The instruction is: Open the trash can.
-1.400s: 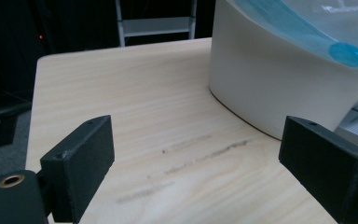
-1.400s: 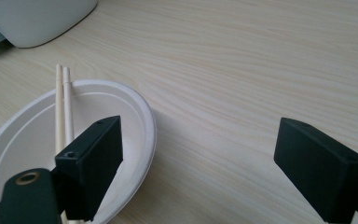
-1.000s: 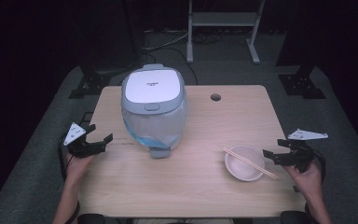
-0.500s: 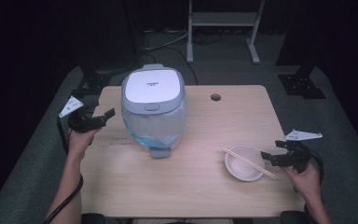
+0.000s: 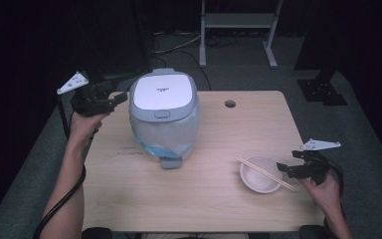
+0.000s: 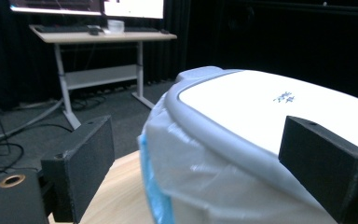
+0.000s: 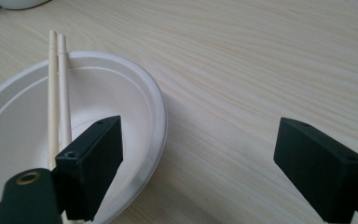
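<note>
Nearest the person, the right gripper [image 5: 284,168] hovers low at the right rim of the white bowl [image 5: 258,175], its jaws spread wide and holding nothing; one jaw hangs over the bowl's edge, beside the chopsticks [image 5: 265,173] laid across it. Farther back on the table [image 5: 214,209], the left gripper [image 5: 121,97] sits at the upper left side of the rice cooker [image 5: 163,117], jaws wide apart, the cooker's white lid [image 6: 279,109] between them, touching or not I cannot tell
</note>
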